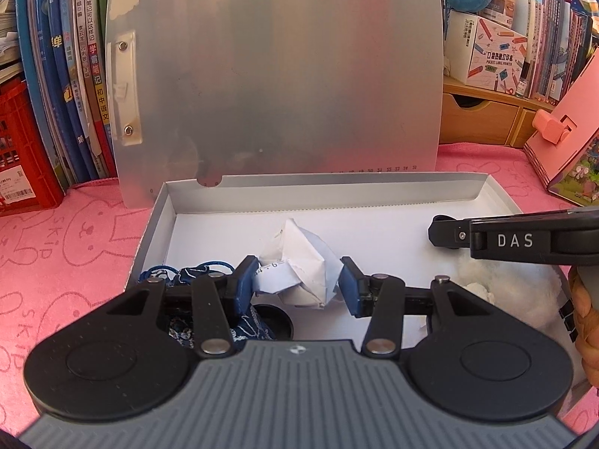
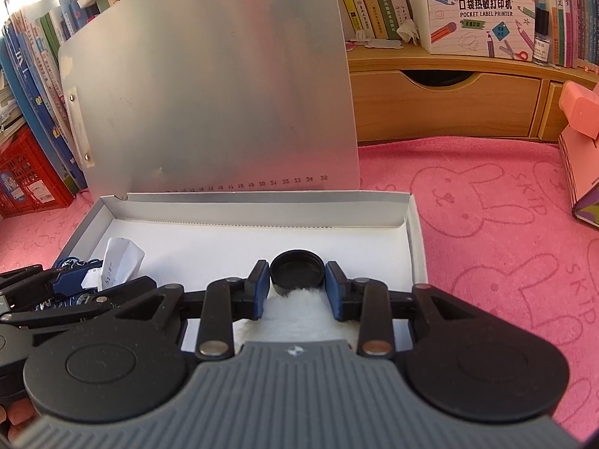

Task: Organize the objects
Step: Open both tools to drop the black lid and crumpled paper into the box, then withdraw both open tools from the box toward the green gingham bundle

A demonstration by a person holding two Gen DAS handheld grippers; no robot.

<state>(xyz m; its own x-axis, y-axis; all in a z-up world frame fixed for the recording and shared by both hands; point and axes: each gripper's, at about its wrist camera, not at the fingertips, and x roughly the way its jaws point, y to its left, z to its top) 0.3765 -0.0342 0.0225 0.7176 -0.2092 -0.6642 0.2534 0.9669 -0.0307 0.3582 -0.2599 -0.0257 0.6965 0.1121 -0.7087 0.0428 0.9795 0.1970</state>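
Left wrist view: the left claw (image 1: 299, 284) pinches a crumpled white paper (image 1: 303, 265) over a shallow white box (image 1: 157, 224) on a pink-clothed counter (image 1: 75, 247).

Right wrist view: the right claw (image 2: 297, 286) grips a black bottle cap (image 2: 297, 271) above the same box (image 2: 415, 235), with white fluff (image 2: 299, 310) just below.

The left tool (image 1: 299, 280) points forward and downward, its blue pads (image 1: 245, 280) pressed on either side of a crumpled paper wad (image 1: 299, 265). The right tool (image 2: 297, 286) tilts down likewise, its jaws nearly closed, clamping a black cap (image 2: 297, 273) between its pads (image 2: 262, 284). Fingers (image 1: 584, 318) of the person's hand show beside the right tool.
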